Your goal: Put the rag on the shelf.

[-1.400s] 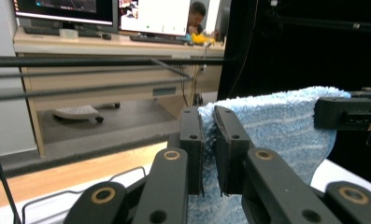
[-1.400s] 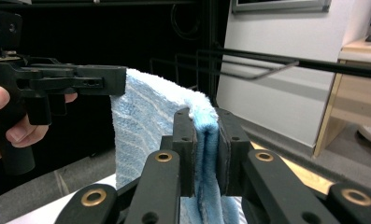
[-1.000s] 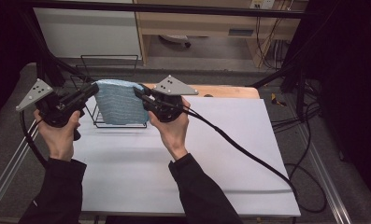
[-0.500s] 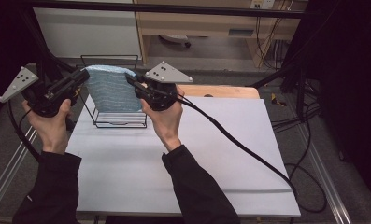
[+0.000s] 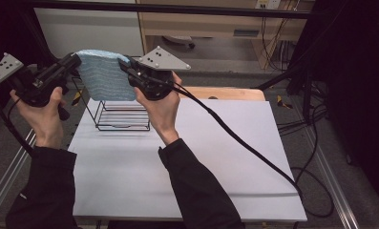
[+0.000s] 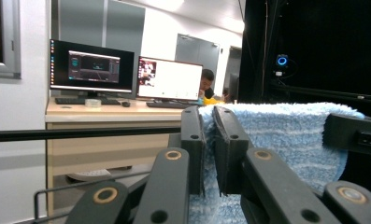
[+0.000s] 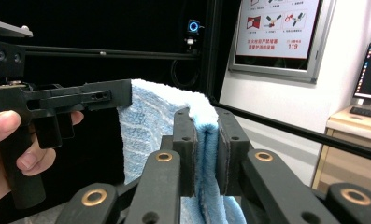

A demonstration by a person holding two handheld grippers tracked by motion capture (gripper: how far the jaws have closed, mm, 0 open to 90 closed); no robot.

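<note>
Two claws, left claw [image 5: 74, 60] and right claw [image 5: 123, 65], clenched on blue towel [image 5: 101, 78] above wire rack [image 5: 121, 114], white table [image 5: 215, 157].

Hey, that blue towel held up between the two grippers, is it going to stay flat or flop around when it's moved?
Probably floppy: the blue towel hangs limp below its top edge, pinched by the left gripper and right gripper. It looks light, since thin jaw grips carry it above the wire rack. Its fuzzy pile likely resists slipping.
</note>
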